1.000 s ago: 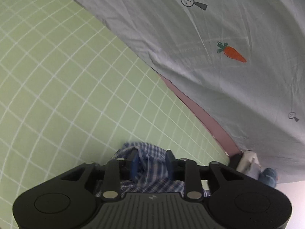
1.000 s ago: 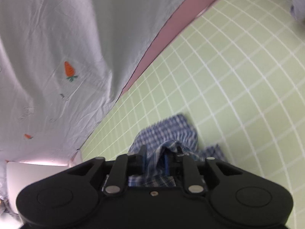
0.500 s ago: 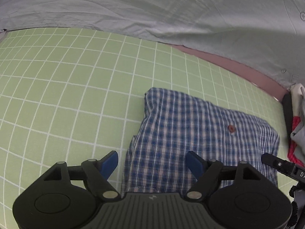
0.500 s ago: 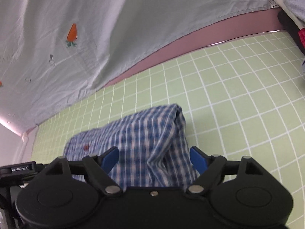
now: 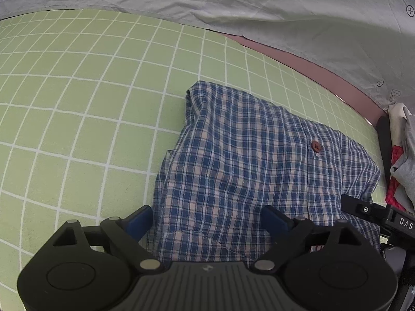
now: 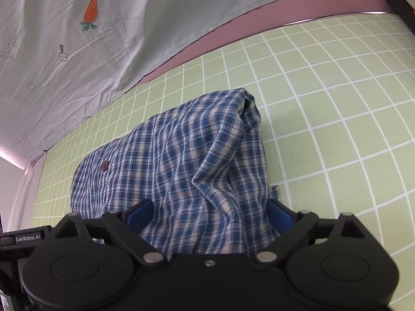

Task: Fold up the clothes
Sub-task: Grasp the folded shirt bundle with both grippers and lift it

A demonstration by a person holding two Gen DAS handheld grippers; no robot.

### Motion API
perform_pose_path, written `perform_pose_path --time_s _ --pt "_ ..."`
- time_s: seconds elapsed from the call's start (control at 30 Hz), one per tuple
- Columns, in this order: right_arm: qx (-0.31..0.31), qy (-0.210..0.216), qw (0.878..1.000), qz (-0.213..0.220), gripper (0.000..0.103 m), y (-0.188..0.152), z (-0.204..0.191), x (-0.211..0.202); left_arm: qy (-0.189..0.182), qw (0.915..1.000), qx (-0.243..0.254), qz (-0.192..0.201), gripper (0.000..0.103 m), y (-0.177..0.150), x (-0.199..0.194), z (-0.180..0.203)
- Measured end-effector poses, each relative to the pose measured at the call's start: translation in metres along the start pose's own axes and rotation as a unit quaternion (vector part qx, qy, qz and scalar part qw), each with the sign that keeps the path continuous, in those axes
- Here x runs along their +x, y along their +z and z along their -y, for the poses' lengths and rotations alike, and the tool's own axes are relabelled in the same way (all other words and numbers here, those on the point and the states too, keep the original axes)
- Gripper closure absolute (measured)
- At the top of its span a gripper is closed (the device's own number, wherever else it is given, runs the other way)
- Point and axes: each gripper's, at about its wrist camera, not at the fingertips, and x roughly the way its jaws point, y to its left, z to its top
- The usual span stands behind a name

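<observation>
Green gridded mat (image 5: 77, 119), backed by a grey printed sheet (image 6: 77, 51). The plaid shirt (image 5: 249, 160) lies on the mat as a soft, rumpled rectangle, folded but bulging along its right edge; you likely have only smoothing left. Your left gripper (image 5: 207, 220) and right gripper (image 6: 210, 212) both stand with jaws apart, straddling the thin woven cloth without clamping it.

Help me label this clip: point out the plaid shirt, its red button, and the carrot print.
plaid shirt (image 5: 246, 160), left wrist view, middle of the top layer.
red button (image 5: 316, 146), left wrist view, button face.
carrot print (image 6: 91, 11), right wrist view, orange body.
</observation>
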Motion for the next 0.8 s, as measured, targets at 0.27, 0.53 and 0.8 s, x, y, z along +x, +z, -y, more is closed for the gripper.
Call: perform_pose_path --time_s 0.27,0.53,0.8 --pt "-0.019 -0.001 1.0 -0.014 0.0 0.003 -0.008 0.01 -0.007 1.0 0.007 0.002 0.004 0.002 0.005 0.004" --pt "-0.036 0.053 0.997 -0.031 0.002 0.001 -0.027 0.025 -0.093 0.9943 -0.047 -0.019 0.059 0.003 0.015 0.012" --pt "-0.013 0.106 0.993 -0.059 0.074 -0.026 -0.043 0.011 -0.103 0.9935 -0.041 -0.026 0.081 -0.043 -0.02 0.02"
